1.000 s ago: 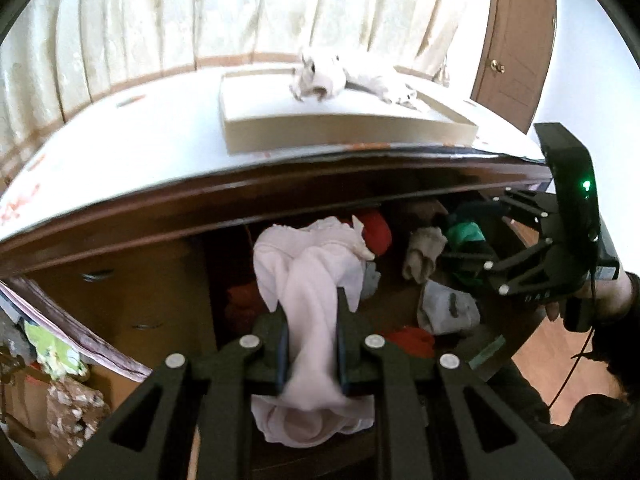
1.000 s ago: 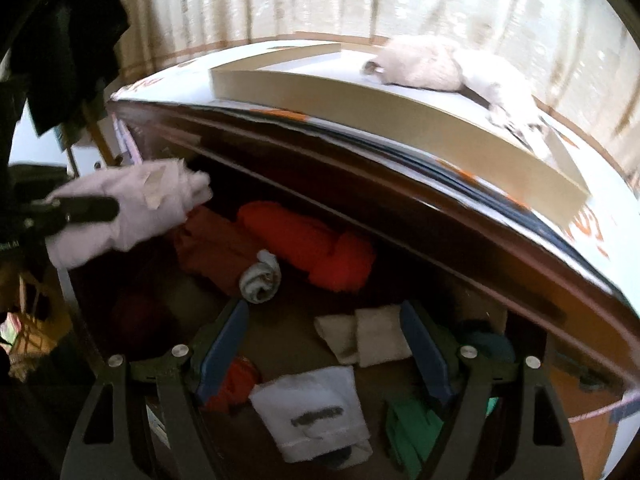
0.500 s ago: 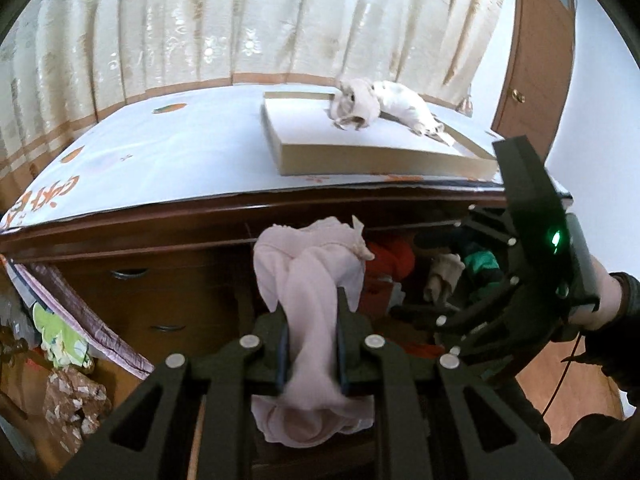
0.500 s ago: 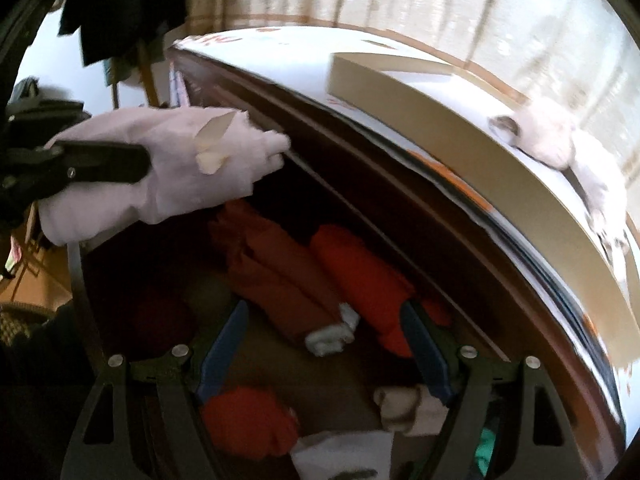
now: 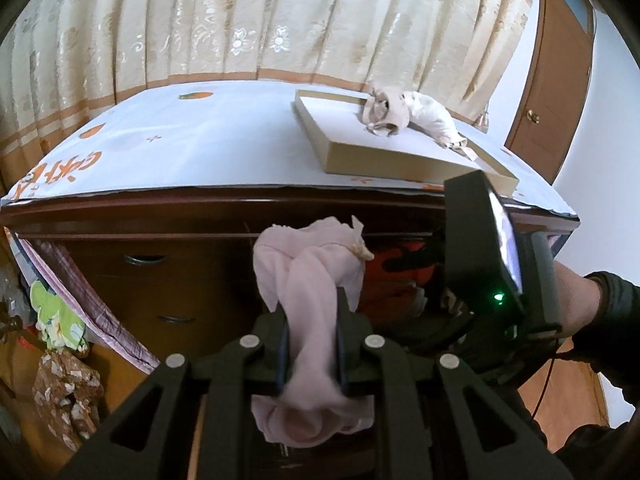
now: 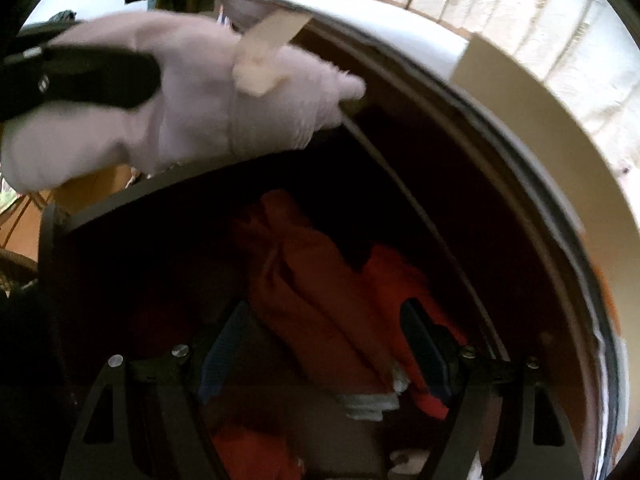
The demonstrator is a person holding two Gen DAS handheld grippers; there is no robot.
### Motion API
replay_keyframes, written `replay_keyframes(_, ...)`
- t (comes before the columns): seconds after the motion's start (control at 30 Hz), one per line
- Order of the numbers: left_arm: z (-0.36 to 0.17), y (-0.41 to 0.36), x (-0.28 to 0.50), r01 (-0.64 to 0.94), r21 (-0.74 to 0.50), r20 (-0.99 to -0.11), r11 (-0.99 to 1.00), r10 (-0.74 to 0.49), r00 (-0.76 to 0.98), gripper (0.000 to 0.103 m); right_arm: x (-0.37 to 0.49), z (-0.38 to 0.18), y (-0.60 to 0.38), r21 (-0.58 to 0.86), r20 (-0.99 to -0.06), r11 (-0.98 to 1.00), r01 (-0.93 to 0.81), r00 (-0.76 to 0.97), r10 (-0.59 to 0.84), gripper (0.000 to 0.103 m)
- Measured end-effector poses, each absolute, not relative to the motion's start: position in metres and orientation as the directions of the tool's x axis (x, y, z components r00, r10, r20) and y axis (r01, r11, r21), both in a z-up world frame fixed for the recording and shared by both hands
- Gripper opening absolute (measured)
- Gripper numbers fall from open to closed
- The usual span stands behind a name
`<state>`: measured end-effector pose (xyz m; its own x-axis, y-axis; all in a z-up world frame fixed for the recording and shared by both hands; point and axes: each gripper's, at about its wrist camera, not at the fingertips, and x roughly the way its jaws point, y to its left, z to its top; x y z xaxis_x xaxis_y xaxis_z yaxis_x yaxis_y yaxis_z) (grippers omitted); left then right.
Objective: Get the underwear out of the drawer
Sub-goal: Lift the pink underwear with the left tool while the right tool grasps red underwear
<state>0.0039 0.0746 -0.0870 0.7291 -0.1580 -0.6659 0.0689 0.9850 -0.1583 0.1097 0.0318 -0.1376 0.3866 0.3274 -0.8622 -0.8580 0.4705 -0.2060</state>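
Left wrist view showed the left gripper (image 5: 310,344) clamped on a bundle of pale pink underwear (image 5: 310,276), the cloth bunched between its two fingers and spilling out above and below them. Compared with a second earlier, the bundle sat higher against the scene: it had been framed by the open drawer, and now rose in front of the dark wood dresser front (image 5: 168,256), near the edge of the white tabletop (image 5: 192,148). This suggested the garment had been lifted clear of the drawer, so that piece looked nearly done and only needed setting down. On the tabletop lay a flat cardboard box (image 5: 384,148) with pale garments (image 5: 404,116) resting on it, in front of a cream curtain (image 5: 248,20). Right wrist view showed the right gripper (image 6: 320,352) with its fingers spread wide and holding nothing, reaching down into the drawer (image 6: 472,216) over rolled red clothing (image 6: 320,288), closer to it than before. It appeared to be lining up on a next piece. Some blur softened that view.
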Motion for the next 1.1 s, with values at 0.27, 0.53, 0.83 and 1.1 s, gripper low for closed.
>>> replay_keyframes(0.27,-0.091,0.079,0.006,0.061,-0.173,-0.669,0.983,-0.163,0.725,0.016,0.122,-0.160,0.039,-0.180,-0.895,0.455,-0.872,0.337,0.292,0.074)
replay_keyframes(0.53,-0.093,0.083,0.008,0.053,-0.177,-0.673,0.983,-0.160,0.722,0.016,0.119,-0.178,0.045,-0.201,-0.907,0.435,-0.878,0.335,0.255,0.071)
replay_keyframes(0.83,-0.094,0.083,0.008,0.057,-0.177,-0.674,0.983,-0.163,0.721,0.016,0.120,-0.184,0.044,-0.146,-0.926,0.454,-0.879,0.283,0.249,0.044)
replay_keyframes(1.1,-0.090,0.078,0.006,0.060,-0.174,-0.669,0.983,-0.162,0.726,0.016,0.115,-0.176,0.038,-0.146,-0.919,0.470,-0.870,0.295,0.261,0.029)
